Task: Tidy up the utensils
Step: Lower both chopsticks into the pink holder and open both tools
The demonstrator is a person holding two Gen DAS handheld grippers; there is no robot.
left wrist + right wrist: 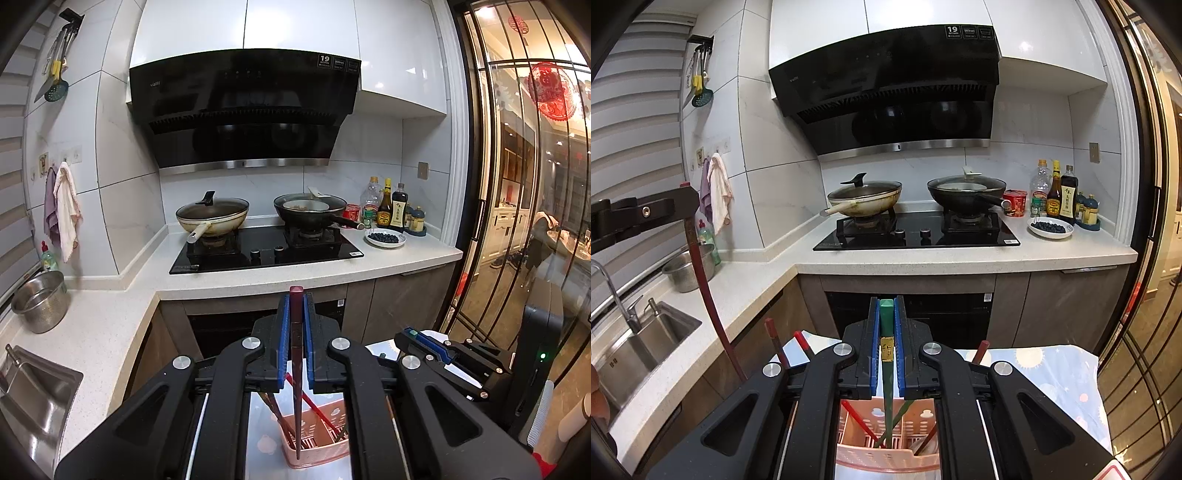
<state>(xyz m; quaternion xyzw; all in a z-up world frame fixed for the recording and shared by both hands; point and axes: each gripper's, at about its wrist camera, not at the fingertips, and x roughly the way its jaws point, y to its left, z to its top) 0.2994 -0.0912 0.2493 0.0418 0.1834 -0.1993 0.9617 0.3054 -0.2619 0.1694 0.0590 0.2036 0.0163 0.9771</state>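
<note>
Dark red chopstick (296, 332) – pinched by left hand-held gripper (296, 299); right hand-held gripper (886, 306) pinches green chopstick (886, 317)

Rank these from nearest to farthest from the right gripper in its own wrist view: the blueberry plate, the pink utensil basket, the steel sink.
1. Pink utensil basket, directly below the right gripper, which clamps a green chopstick.
2. Steel sink, low on the left.
3. Blueberry plate, far right on the counter.

Dark red chopstick (296, 332): upright, lower tip inside pink slotted basket (317, 443). Green chopstick w/ gold band (886, 332): upright, tip also in basket. Several more red chopsticks (857, 421) lean inside, tilted.
</note>
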